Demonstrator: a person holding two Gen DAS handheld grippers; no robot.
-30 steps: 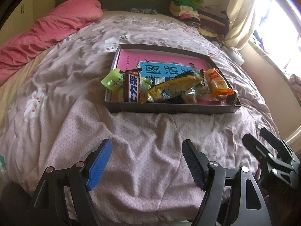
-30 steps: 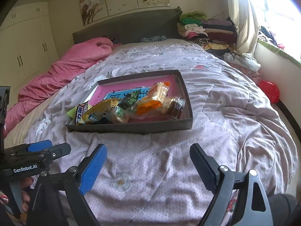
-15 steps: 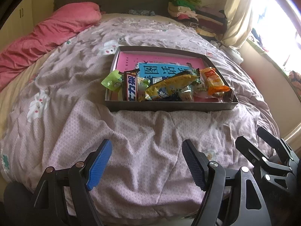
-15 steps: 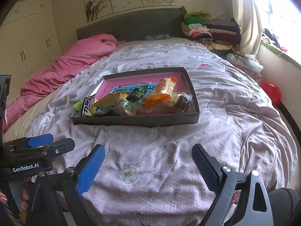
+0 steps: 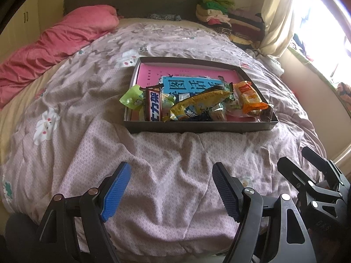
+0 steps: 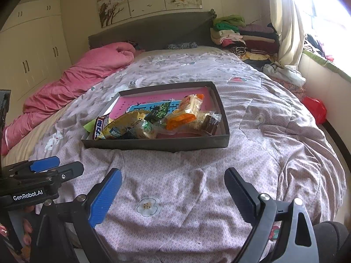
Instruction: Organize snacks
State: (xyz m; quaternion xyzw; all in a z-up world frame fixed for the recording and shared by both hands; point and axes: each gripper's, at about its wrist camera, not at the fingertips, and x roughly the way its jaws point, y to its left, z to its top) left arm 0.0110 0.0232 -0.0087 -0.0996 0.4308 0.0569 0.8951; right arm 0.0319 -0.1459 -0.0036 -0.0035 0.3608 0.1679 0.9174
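Snacks (image 5: 197, 103) lie heaped along the near wall of the dark shallow box (image 5: 197, 128), which sits on the bed's patterned quilt (image 5: 153, 157). One green packet (image 5: 131, 97) hangs over the box's left rim. The far half of the box shows only a pink-and-blue printed sheet (image 5: 186, 76). This fits either snacks gathered in or snacks waiting to be sorted; I cannot tell which.

Both grippers hover short of the box with nothing held: the left gripper (image 5: 171, 188) and the right gripper (image 6: 173, 188) each have jaws spread wide. Any pick from the overlapping pile would go best on a top, free-edged wrapper, pinched at its crimped end, since crinkly film slips and drags its neighbours. Beyond the box lie a pink duvet (image 6: 87, 74) and folded clothes (image 6: 232, 32), both well apart from it; nothing blocks the approach.
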